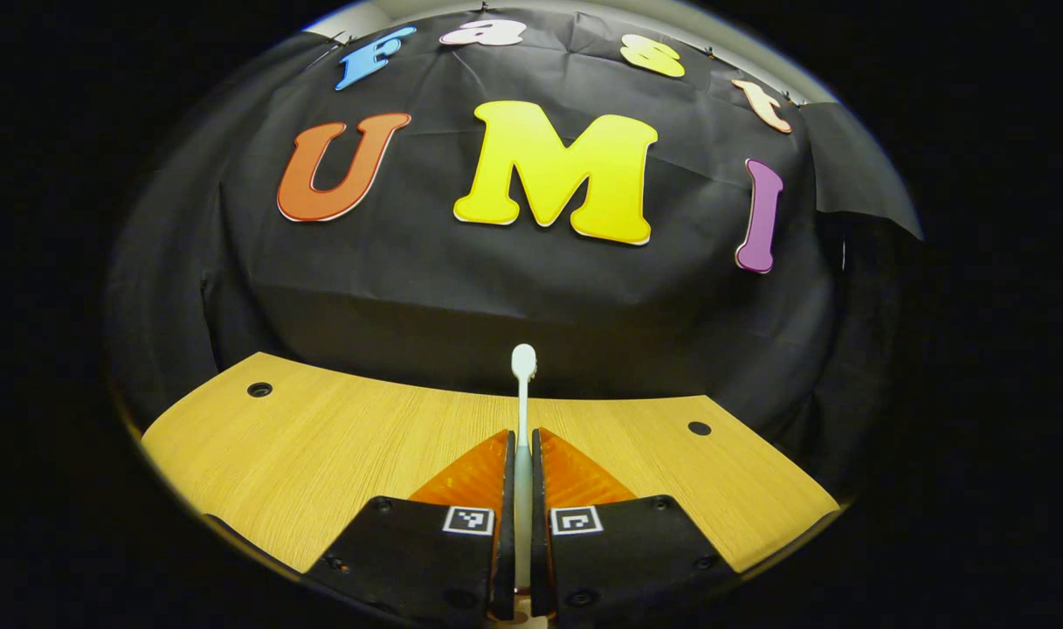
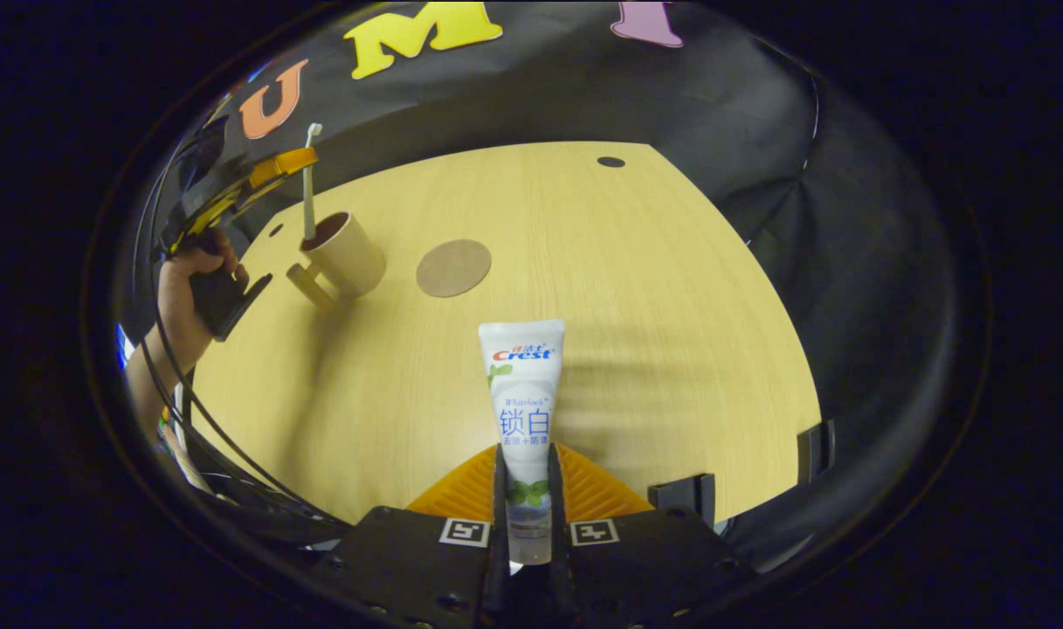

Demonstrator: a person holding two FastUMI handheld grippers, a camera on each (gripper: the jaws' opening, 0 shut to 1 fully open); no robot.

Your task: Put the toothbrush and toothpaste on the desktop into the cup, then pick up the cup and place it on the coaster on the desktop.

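Note:
In the left gripper view a white toothbrush point(image 1: 522, 393) stands head up between the fingers of my left gripper point(image 1: 522, 437), which is shut on its handle. The right gripper view shows that same left gripper point(image 2: 278, 166) at the upper left, holding the toothbrush point(image 2: 308, 183) with its lower end inside a beige handled cup point(image 2: 343, 253). Just right of the cup lies a round brown coaster point(image 2: 453, 267). My right gripper point(image 2: 524, 454) is shut on a white toothpaste tube point(image 2: 522, 393), held above the near part of the table.
The wooden table point(image 2: 653, 288) has small dark holes near its far corners point(image 1: 259, 390). A hand point(image 2: 186, 288) with trailing cables holds the left gripper at the table's left edge. Black brackets point(image 2: 681, 491) sit at the near right edge.

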